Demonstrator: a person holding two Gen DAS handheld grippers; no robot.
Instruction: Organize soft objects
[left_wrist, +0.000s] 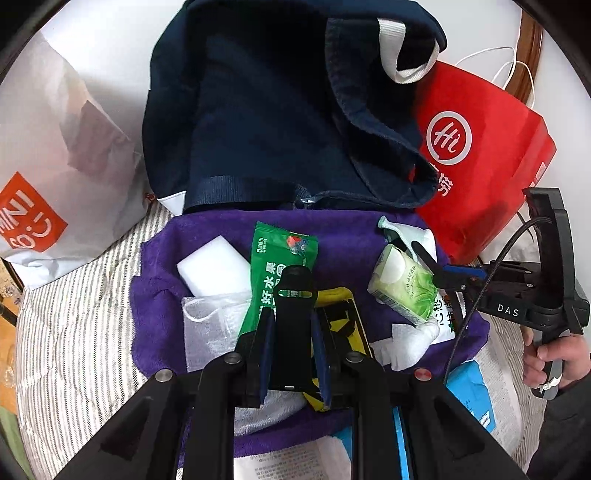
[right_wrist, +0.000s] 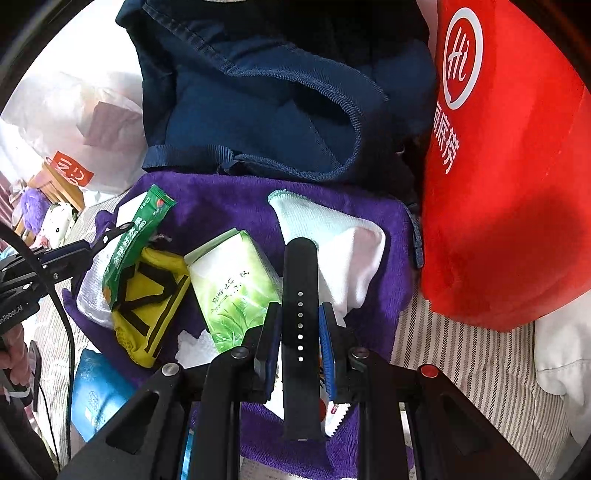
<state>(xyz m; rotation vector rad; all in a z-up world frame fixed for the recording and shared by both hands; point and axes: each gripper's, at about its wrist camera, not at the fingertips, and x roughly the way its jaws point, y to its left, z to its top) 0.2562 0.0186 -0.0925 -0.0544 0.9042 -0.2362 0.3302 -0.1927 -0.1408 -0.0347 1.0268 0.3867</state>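
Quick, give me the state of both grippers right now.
Left gripper: shut on a black watch strap half with buckle.
Right gripper: shut on a black watch strap half with holes.

Both grippers point forward, side by side. The left gripper (left_wrist: 293, 332) has its jaws clamped on a black strap; the right gripper (right_wrist: 300, 339) likewise grips 1.

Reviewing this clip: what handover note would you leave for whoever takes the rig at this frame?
Left gripper: shut on buckle strap.
Right gripper: shut on holed strap.
On the purple towel: sponge, green sachet, tissue pack, yellow pouch, white cloth.
Navy bag gapes behind the towel.
Done: no item seen in the bag.
Left: both straps and the towel's items.
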